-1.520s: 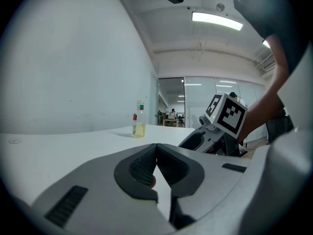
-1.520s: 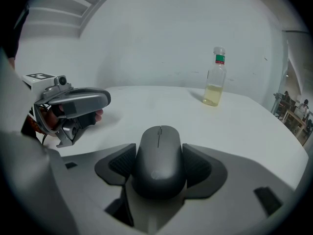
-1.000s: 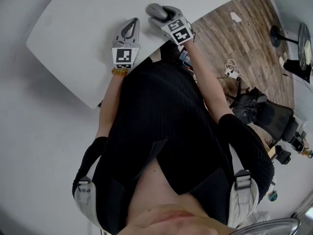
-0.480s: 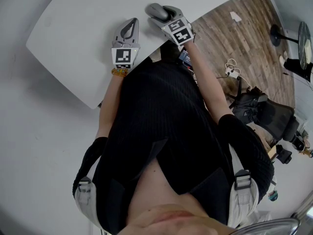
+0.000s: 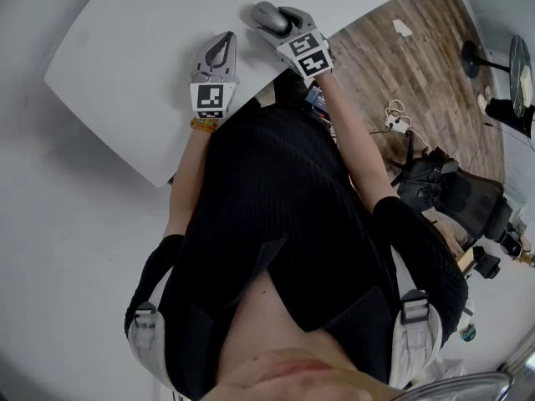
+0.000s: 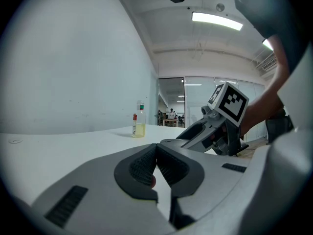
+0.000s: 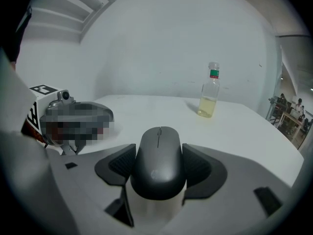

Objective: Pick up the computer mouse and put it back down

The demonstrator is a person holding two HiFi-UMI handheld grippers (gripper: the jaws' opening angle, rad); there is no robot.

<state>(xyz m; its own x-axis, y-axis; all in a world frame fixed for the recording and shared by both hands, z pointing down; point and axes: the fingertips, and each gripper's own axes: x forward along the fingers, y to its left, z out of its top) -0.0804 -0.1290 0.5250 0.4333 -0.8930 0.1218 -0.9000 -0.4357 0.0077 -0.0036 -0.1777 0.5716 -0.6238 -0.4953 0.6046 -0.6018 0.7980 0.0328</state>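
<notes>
A dark grey computer mouse sits between the ribbed pads of my right gripper, which is shut on its two sides. In the head view the mouse and right gripper are near the white table's front right edge. I cannot tell whether the mouse still touches the table. My left gripper rests on the table just left of them. Its jaws are shut with nothing between them.
A small clear bottle with yellowish liquid stands upright farther back on the table, also in the left gripper view. The table's front edge runs close behind both grippers. To the right is wooden floor with cables and a black chair.
My right gripper and the mouse in it have shifted slightly farther from my body. The left gripper has stayed where it was.
</notes>
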